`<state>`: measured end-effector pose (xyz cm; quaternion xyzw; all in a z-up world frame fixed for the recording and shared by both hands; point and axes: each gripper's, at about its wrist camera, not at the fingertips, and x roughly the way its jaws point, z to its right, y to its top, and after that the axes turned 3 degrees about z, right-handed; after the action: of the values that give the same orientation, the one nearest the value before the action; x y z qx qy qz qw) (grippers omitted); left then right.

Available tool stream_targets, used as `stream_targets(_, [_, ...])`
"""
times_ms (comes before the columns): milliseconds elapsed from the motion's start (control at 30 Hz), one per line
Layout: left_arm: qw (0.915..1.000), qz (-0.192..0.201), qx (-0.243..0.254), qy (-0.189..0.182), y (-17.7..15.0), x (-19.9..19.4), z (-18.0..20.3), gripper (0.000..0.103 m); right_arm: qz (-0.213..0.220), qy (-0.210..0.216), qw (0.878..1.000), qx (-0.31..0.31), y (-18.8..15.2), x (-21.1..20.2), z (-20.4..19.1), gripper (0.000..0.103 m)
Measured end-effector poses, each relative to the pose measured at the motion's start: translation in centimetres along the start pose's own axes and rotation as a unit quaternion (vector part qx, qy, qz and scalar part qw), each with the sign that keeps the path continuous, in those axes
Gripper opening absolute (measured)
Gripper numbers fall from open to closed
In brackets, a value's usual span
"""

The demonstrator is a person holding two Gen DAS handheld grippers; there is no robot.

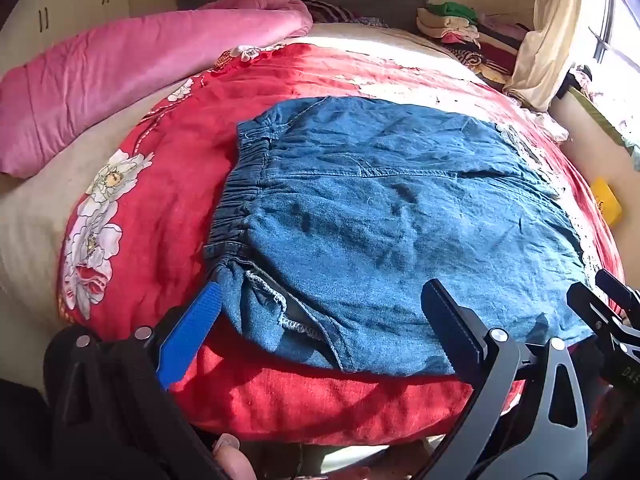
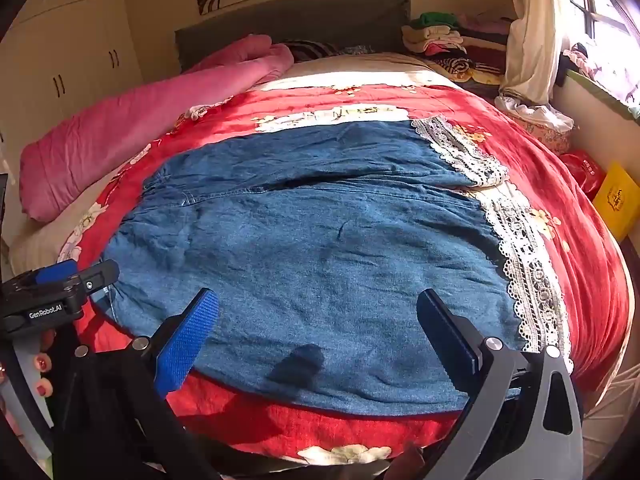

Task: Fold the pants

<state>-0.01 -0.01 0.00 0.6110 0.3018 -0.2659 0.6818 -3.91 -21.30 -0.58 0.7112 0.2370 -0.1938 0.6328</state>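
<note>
Pants: one pair of blue denim pants (image 2: 312,248) lies spread flat across the red floral quilt (image 2: 560,208), elastic waistband (image 1: 240,200) toward the left, both legs running to the right and ending in white lace hems (image 2: 524,264).
Handling: soft, limp, light denim, I judge; it will drape and crease rather than hold shape, and it should not slip much on the quilt. The lace looks delicate and could snag on a pad.
Where to hold: my judgement is the near edge, one grip at the gathered waistband corner and one close to the near leg's hem, on denim just inside the lace.
Left gripper (image 1: 320,320): fingers spread wide and empty, poised over the near waistband corner; the blue pad (image 1: 192,332) is just beside the cloth, though contact cannot be told.
Right gripper (image 2: 320,332): fingers spread wide, nothing between them, hovering above the near leg edge.
Counts: one pair of pants, two legs, two lace hems, two grippers, one quilt, one rolled pink blanket (image 2: 140,120), one heap of folded clothes (image 2: 444,40) by the headboard.
Surroundings: bed, white wardrobe (image 2: 72,64) on the left, sunlit window on the right.
</note>
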Motion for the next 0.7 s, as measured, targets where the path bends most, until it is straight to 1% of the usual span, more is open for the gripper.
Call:
stream_targets(300, [1.0000, 0.001, -0.002, -0.001, 0.3, -0.4, -0.2, 0.094, 0.008, -0.001, 1.000, -0.015, 0.4, -0.6, -0.3, 0.099])
stream_targets(333, [1.0000, 0.008, 0.003, 0.005, 0.1, -0.7, 0.5, 0.094, 0.008, -0.003, 1.000, -0.015, 0.4, -0.6, -0.4, 0.099])
stream_targets(367, [1.0000, 0.006, 0.002, 0.001, 0.1, -0.6, 0.2, 0.094, 0.011, -0.005, 1.000, -0.016, 0.2, -1.0, -0.5, 0.099])
stream_targets(500, [1.0000, 0.007, 0.001, 0.001, 0.2, -0.5, 0.2, 0.094, 0.009, -0.004, 1.000, -0.017, 0.4, -1.2, -0.2, 0.099])
stream_targets(700, [0.9999, 0.011, 0.001, -0.003, 0.2, -0.9, 0.0, 0.094, 0.010, -0.008, 1.000, -0.022, 0.2, -0.9, -0.9, 0.099])
